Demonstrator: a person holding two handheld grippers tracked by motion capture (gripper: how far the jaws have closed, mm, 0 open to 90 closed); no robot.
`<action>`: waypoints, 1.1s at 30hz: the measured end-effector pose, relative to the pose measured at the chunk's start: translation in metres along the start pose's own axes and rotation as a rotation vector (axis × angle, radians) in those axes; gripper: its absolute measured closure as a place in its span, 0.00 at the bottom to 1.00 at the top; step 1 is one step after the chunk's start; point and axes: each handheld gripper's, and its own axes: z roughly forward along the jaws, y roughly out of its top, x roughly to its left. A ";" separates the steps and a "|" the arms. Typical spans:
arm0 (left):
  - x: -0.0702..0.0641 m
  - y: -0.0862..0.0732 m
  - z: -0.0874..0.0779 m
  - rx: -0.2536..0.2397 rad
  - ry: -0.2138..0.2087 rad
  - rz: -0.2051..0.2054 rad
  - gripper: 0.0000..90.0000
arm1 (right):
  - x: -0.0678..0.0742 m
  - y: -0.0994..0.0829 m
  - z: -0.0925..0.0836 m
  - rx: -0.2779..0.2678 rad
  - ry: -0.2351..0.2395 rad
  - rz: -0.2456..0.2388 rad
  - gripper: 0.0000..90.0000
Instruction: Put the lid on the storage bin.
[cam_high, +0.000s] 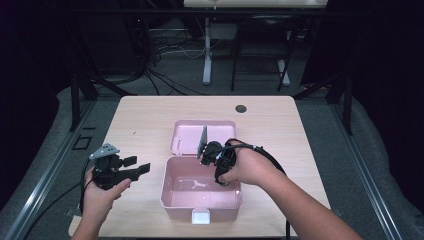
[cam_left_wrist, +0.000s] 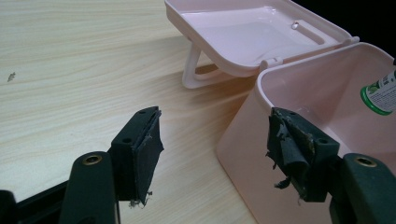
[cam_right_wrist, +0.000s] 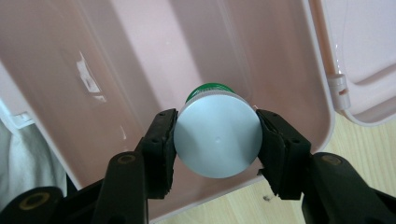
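Pink box (cam_high: 201, 200), one green-labelled bottle (cam_right_wrist: 217, 140)

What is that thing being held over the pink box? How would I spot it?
Find the open pink box on the wooden table. Above its hollow, the right gripper clamps a small bottle. Its round silver cap and green label edge set it apart.
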 end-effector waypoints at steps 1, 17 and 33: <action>0.000 0.000 0.000 0.000 0.000 0.000 0.38 | 0.000 0.000 0.000 0.000 0.000 0.000 0.56; 0.001 0.000 0.000 0.000 0.001 -0.002 0.38 | -0.003 -0.001 0.016 0.017 -0.001 -0.076 0.56; 0.001 0.000 0.001 0.005 0.002 -0.002 0.38 | -0.002 0.000 0.032 0.030 0.000 -0.148 0.56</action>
